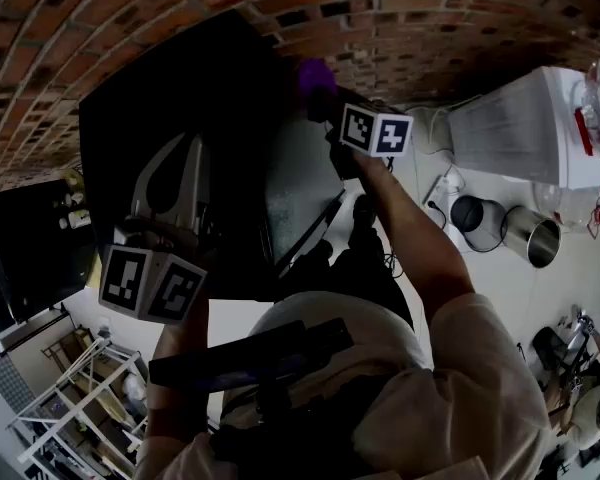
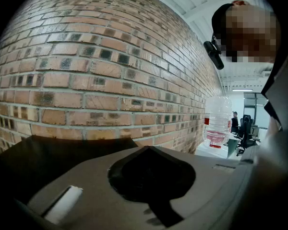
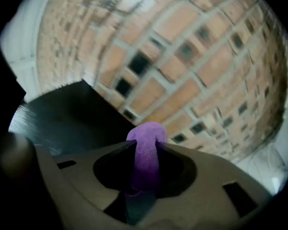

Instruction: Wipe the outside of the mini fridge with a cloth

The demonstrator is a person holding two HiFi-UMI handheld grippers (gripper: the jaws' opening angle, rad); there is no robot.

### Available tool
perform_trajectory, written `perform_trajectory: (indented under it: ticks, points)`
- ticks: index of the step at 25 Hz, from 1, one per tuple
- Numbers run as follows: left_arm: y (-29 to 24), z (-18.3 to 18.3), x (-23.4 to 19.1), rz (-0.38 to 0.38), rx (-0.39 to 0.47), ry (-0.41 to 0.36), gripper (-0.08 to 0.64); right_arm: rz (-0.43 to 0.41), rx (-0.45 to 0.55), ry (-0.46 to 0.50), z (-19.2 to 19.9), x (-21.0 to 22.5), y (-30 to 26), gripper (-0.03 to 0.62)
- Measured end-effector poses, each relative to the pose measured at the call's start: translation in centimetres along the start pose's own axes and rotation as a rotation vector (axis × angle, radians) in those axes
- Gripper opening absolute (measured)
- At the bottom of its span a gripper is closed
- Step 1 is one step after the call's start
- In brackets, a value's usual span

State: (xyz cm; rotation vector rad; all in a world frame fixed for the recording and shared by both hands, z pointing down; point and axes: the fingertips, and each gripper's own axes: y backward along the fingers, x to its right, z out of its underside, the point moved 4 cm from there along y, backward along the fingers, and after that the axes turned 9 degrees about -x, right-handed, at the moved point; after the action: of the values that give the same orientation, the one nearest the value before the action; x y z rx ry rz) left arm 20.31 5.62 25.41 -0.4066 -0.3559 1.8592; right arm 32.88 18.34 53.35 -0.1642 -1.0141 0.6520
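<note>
The right tongs [image 3: 146, 145] pinch a fuzzy purple cloth [image 3: 146, 169], which stands up between them just beside the edge of the black box-shaped mini fridge [image 1: 180, 108]. The left tongs [image 2: 147, 148] are pressed together with nothing in them, and they point across the fridge toward the red brick wall [image 2: 96, 75].
</note>
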Motion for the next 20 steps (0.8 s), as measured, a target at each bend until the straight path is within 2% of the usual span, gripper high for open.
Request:
perform_trajectory:
  ticks: [5, 10, 14, 20]
  points:
    - [0.0, 0.0, 0.0, 0.002, 0.000, 0.000, 0.008, -0.172, 0.172, 0.112, -4.1, -9.4, 7.5, 0.115]
    - [0.0, -0.1, 0.1, 0.002, -0.003, -0.002, 0.008, -0.307, 0.246, 0.164, -4.4, -16.7, 12.6, 0.115]
    - [0.0, -0.1, 0.1, 0.005, -0.001, -0.002, 0.008, -0.367, 0.271, 0.162, -3.3, -19.8, 14.5, 0.115]
    - [0.0, -0.1, 0.1, 0.006, -0.002, -0.002, 0.008, -0.404, 0.249, 0.141, -1.3, -21.2, 15.0, 0.115]
